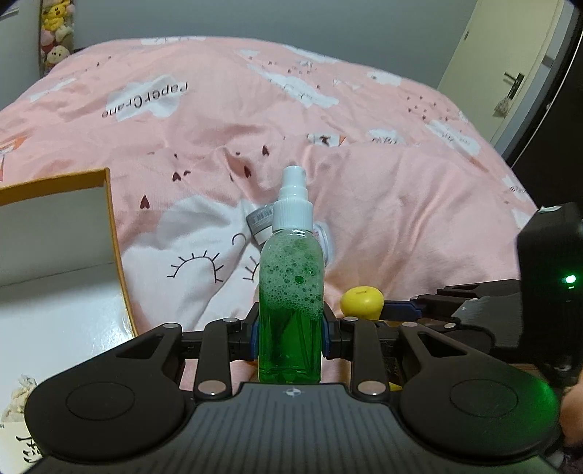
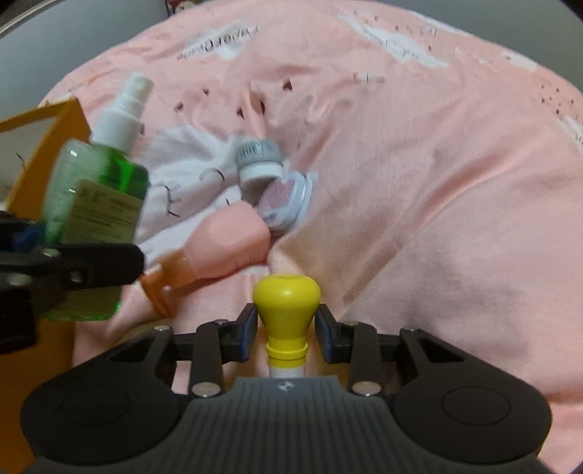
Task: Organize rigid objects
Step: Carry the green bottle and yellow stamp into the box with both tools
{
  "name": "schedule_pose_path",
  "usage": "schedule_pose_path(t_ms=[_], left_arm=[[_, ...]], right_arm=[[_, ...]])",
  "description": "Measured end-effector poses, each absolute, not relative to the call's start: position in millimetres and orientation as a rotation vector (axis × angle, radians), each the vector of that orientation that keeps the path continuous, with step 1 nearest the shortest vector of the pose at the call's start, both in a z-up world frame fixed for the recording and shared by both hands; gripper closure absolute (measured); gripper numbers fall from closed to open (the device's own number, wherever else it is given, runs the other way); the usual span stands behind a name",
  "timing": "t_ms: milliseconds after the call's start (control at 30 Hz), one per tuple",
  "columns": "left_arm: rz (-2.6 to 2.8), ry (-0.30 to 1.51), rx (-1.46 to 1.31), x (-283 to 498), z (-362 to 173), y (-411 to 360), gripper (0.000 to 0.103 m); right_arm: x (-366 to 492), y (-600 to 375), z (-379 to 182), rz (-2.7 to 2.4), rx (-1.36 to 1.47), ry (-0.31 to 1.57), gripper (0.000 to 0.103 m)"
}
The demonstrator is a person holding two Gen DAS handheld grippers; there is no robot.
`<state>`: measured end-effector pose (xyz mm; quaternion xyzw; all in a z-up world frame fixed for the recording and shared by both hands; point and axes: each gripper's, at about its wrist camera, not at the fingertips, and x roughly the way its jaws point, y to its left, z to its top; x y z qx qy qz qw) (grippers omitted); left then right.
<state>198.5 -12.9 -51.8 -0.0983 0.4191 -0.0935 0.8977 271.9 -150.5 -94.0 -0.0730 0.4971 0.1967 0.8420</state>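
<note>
My left gripper [image 1: 290, 330] is shut on a green spray bottle [image 1: 290, 291] with a white pump top, held upright above the pink bed; the bottle also shows at the left of the right wrist view [image 2: 98, 204]. My right gripper [image 2: 286, 328] is shut on a yellow-capped bottle [image 2: 286, 302], whose cap shows in the left wrist view [image 1: 361, 300]. An open orange box [image 1: 54, 262] with a white inside stands at the left. On the quilt lie a small white-capped jar [image 2: 258, 160], a round clear tin [image 2: 288, 204] and a pink spray trigger head [image 2: 226, 244].
The pink quilt [image 1: 400, 204] with white clouds covers the whole bed. A door [image 1: 488, 69] stands at the far right, plush toys [image 1: 54, 32] at the far left. A printed cloth bag [image 1: 18, 408] lies at the lower left.
</note>
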Motion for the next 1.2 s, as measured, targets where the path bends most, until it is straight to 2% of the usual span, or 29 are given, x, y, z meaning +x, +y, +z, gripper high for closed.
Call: schedule_pose_path(t_ms=[400,667,967,1200], left_arm=[[-0.167,0.722,-0.262,157,0,9,0.07],[-0.062,0.69,-0.302,136,14,51,0.07],[0.071,0.728,-0.331,129,-2,100,0.07],[0.132,0.804,-0.347,134,-26,122,0.07]], right_arm=[[231,-134,-16,0.498,-0.134,0.862,0.071],[211,-93,17,0.621,-0.177,0.776,0.071],[197,-43,19,0.718,-0.221,0.77,0.071],[202,-9,-5,0.762,-0.261,0.828,0.073]])
